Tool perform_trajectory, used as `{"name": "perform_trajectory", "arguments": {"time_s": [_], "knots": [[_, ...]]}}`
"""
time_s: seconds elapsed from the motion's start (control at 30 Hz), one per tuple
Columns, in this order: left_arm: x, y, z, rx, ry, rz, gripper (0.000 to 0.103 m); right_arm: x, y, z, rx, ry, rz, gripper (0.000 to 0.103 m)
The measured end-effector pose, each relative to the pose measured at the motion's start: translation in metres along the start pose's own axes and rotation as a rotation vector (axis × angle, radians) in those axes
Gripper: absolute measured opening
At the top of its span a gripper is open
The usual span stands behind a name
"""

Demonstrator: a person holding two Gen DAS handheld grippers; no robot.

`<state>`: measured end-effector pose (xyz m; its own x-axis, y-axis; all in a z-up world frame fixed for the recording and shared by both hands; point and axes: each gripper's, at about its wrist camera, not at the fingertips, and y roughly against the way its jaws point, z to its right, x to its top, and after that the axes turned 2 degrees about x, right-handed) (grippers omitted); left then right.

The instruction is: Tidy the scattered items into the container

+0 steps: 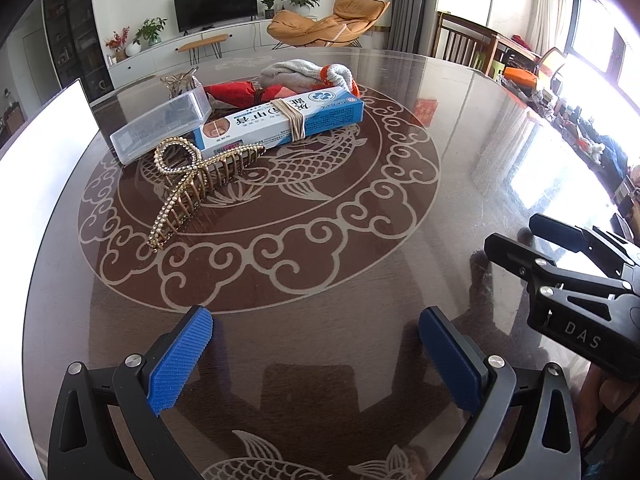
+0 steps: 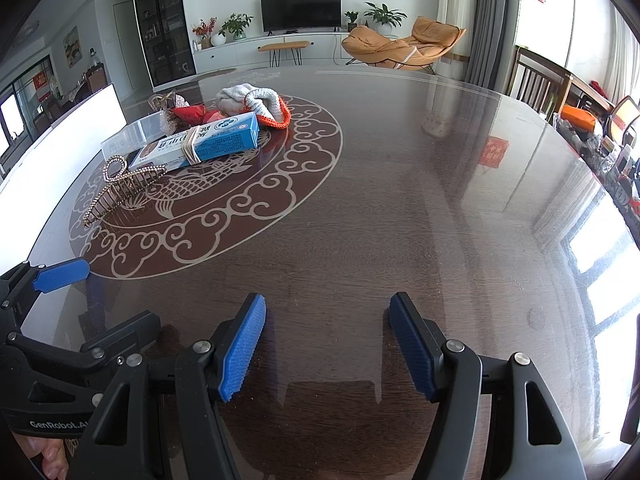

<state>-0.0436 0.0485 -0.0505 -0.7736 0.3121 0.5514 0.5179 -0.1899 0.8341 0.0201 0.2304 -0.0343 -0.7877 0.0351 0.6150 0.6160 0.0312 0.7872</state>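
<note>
On the dark glass-topped counter (image 1: 400, 208), the gold rhinestone hair claw (image 1: 192, 188), blue-and-white banded carton (image 1: 280, 120) and knitted cloth (image 1: 308, 74) remain scattered beside the clear plastic box (image 1: 160, 128), possibly the container. Left gripper (image 1: 316, 360) and right gripper (image 2: 328, 348) stand apart, empty; nothing visibly tidied.

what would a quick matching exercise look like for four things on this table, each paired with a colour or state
Things:
1. rhinestone-studded gold hair claw
2. long cardboard box
3. rectangular plastic case
4. knitted cloth bundle

Descriptions:
A. clear
B. grey-white with orange trim
C. blue and white, rubber bands around its middle
D. nearest the tools

Pairs: 1-D, 2-C, 3-A, 4-B
</note>
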Motion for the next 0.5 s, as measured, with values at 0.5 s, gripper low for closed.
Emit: {"name": "perform_trajectory", "arguments": {"time_s": [0.5], "knots": [[0.056, -0.039, -0.082, -0.005, -0.033, -0.021, 0.103, -0.001, 0.0, -0.001, 0.0, 0.004, -0.001, 0.068]]}}
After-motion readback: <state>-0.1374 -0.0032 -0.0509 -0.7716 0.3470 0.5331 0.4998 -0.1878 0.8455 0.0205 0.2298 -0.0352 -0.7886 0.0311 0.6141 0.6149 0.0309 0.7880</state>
